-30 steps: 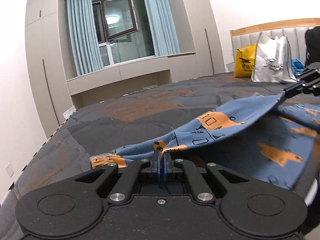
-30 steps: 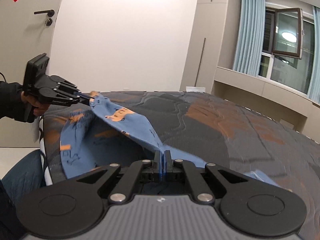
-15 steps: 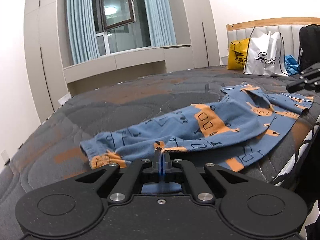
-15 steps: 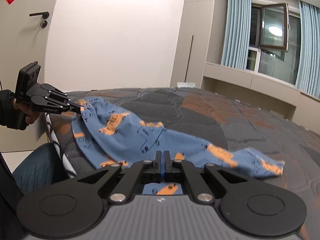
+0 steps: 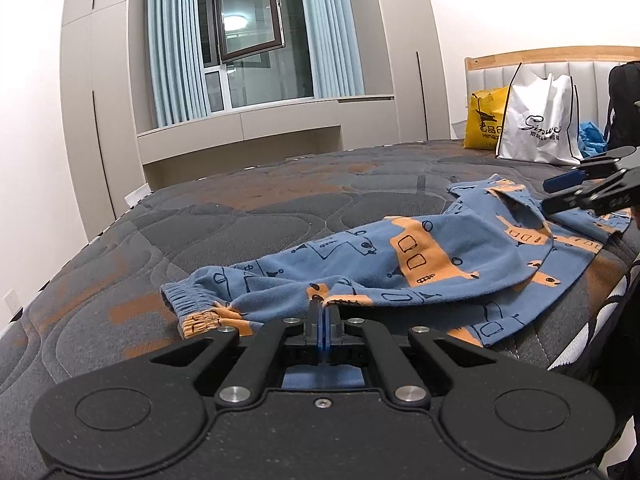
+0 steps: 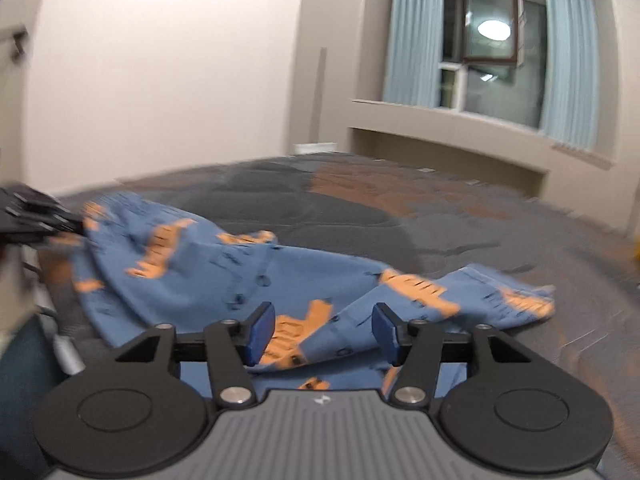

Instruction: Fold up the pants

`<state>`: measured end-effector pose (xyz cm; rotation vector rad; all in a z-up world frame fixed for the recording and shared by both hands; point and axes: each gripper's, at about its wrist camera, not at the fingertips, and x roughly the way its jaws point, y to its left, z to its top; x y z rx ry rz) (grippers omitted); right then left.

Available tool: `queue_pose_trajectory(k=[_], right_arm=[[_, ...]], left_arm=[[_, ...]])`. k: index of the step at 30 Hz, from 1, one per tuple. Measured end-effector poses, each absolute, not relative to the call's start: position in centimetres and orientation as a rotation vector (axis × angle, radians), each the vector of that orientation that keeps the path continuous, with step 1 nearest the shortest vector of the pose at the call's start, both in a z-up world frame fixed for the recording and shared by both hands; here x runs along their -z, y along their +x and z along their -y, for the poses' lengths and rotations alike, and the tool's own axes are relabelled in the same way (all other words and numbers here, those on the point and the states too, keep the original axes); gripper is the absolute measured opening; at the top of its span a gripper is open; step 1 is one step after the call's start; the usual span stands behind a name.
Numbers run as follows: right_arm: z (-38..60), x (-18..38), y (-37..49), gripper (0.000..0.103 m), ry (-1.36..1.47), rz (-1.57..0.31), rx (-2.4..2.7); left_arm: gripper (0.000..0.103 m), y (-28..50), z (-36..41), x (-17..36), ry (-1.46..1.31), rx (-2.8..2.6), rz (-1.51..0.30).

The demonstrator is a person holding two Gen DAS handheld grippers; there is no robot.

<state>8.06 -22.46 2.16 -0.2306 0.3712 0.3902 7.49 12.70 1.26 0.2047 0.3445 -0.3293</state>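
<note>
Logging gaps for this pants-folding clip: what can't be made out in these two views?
- Right wrist view: motion blur smears the pants print and the left hand-held gripper at the frame's left edge.
- Left wrist view: the right hand-held gripper is cut off by the right edge; its holder is unseen.
- Left wrist view: the backpack is cropped; small lettering on the white bag is unreadable.

Soft, even indoor light filled the room. The round ceiling lamp showed only as a pale reflection in the window pane, dark with night behind it. The left wrist view was sharp, with faint shadows under the folds of the pants on the bed. The right wrist view was smeared by motion blur, worst at the left edge and across the pants' print. Both pictures bowed walls and curtains outward, with black fisheye corners.
</note>
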Motion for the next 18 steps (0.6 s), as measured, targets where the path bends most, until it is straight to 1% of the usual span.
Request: queue_pose_trajectory(k=[3, 4, 6, 7, 8, 9, 11, 13, 14, 15, 16, 17, 18], right_arm=[[20.5, -1.6, 8.6, 0.059, -0.256, -0.404, -0.279], [20.2, -1.3, 8.9, 0.058, -0.264, -0.407, -0.252], [19.7, -0.8, 9.0, 0.041, -0.278, -0.394, -0.157], [19.8, -0.7, 9.2, 0.019, -0.268, -0.397, -0.140], [20.0, -0.6, 9.4, 0.011, -0.245, -0.413, -0.136], [20.2, -0.5, 9.6, 0.011, -0.228, -0.430, -0.132], [20.5, -0.3, 9.9, 0.002, -0.208, -0.447, -0.128], [20.9, -0.3, 10.0, 0.002, -0.193, -0.456, -0.106], [21.2, -0.6, 9.9, 0.003, -0.176, -0.455, -0.107], [21.4, -0.9, 9.6, 0.005, -0.158, -0.448, -0.114], [21.3, -1.3, 9.3, 0.023, -0.156, -0.436, -0.130], [21.1, -1.5, 9.0, 0.058, -0.169, -0.431, -0.149], [20.7, -1.7, 8.8, 0.068, -0.200, -0.430, -0.166]], left_arm=[[0.000, 7.5, -12.8, -1.2, 0.195, 0.330, -0.340], [0.000, 7.5, -12.9, -1.2, 0.189, 0.330, -0.339], [0.000, 7.5, -12.9, -1.0, 0.181, 0.330, -0.339], [0.000, 7.5, -13.0, -1.0, 0.179, 0.332, -0.337], [0.000, 7.4, -13.0, -1.0, 0.179, 0.333, -0.335], [0.000, 7.4, -13.1, -1.0, 0.180, 0.335, -0.332], [0.000, 7.4, -13.2, -1.0, 0.177, 0.337, -0.325], [0.000, 7.3, -13.3, -1.1, 0.173, 0.340, -0.319], [0.000, 7.2, -13.3, -1.2, 0.170, 0.343, -0.315], [0.000, 7.2, -13.3, -1.2, 0.169, 0.346, -0.312], [0.000, 7.1, -13.3, -1.1, 0.168, 0.348, -0.311], [0.000, 7.1, -13.4, -1.1, 0.165, 0.349, -0.310], [0.000, 7.2, -13.4, -1.0, 0.162, 0.349, -0.310]])
